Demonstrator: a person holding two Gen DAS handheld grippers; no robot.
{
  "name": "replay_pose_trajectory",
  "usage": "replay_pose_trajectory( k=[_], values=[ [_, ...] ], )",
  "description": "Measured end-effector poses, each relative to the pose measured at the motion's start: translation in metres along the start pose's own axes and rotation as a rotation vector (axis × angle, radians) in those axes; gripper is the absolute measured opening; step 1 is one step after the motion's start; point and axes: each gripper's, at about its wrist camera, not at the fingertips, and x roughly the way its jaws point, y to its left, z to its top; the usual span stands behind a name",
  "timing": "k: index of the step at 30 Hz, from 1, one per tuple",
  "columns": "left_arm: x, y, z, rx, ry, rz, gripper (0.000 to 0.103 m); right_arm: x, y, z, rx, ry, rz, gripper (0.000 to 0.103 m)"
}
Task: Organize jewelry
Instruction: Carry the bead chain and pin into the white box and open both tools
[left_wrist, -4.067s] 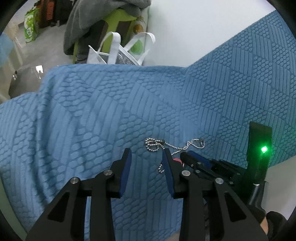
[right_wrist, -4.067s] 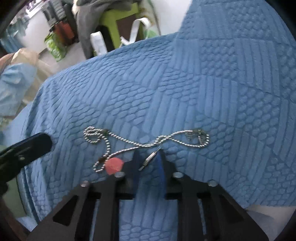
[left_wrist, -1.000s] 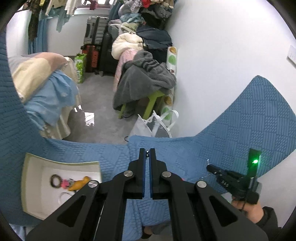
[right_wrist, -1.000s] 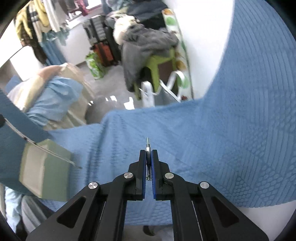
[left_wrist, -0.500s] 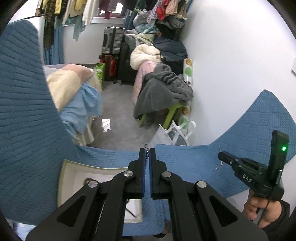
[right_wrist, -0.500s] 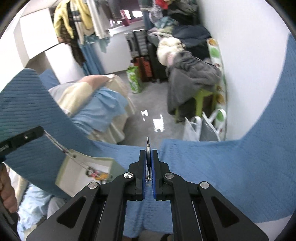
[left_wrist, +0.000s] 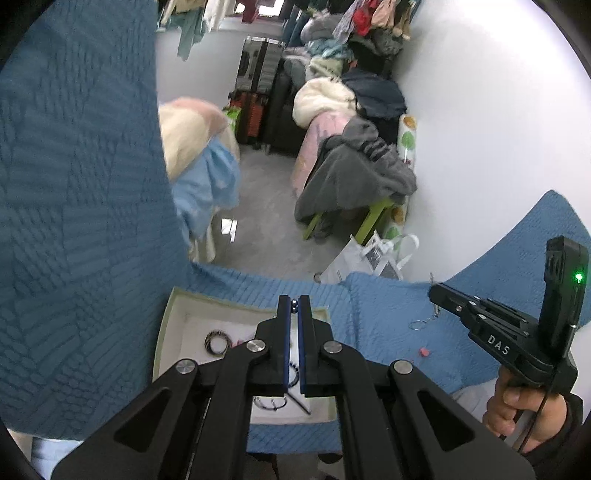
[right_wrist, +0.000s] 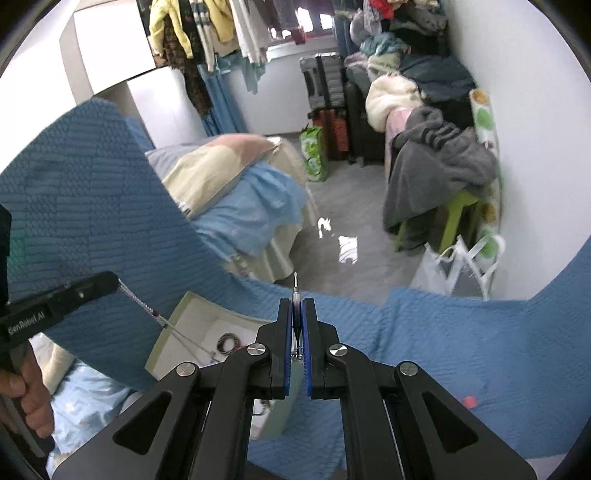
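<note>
Both grippers pinch one ball-chain necklace (right_wrist: 142, 303) aloft: left gripper (left_wrist: 294, 307) on a bead end, right gripper (right_wrist: 296, 308) on the clasp end. Its span runs left-right; the jewelry tray (left_wrist: 166, 321) lies directly below the left gripper, which is nearer.

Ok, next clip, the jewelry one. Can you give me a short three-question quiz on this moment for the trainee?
1. True or false: the left gripper and the right gripper each have their jaws shut on the necklace.
2. The jewelry box sits on: A) the blue bedspread; B) the floor; C) the green stool.
3. Fill in: the small loose piece lying on the bedspread, right of the box, is coloured ___.
Key: 1 true; 2 A; 3 red.
</note>
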Motion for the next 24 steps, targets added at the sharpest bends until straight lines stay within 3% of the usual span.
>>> replay_pose_trajectory(
  k=[3,14,19,24],
  values=[
    [0.017,0.01,-0.013,0.012,0.033,0.05,0.002,0.025,0.011,-0.013,0.004,0.044,0.032,0.003],
    [0.071,0.041,-0.053,-0.025,0.175,0.067,0.003,0.107,0.031,-0.072,0.002,0.222,0.072,0.004],
    [0.087,0.05,-0.065,-0.037,0.234,0.078,0.003,0.126,0.034,-0.094,0.001,0.291,0.072,0.004],
    [0.086,0.05,-0.071,-0.029,0.256,0.08,0.003,0.125,0.032,-0.095,0.009,0.31,0.068,0.007]
  ],
)
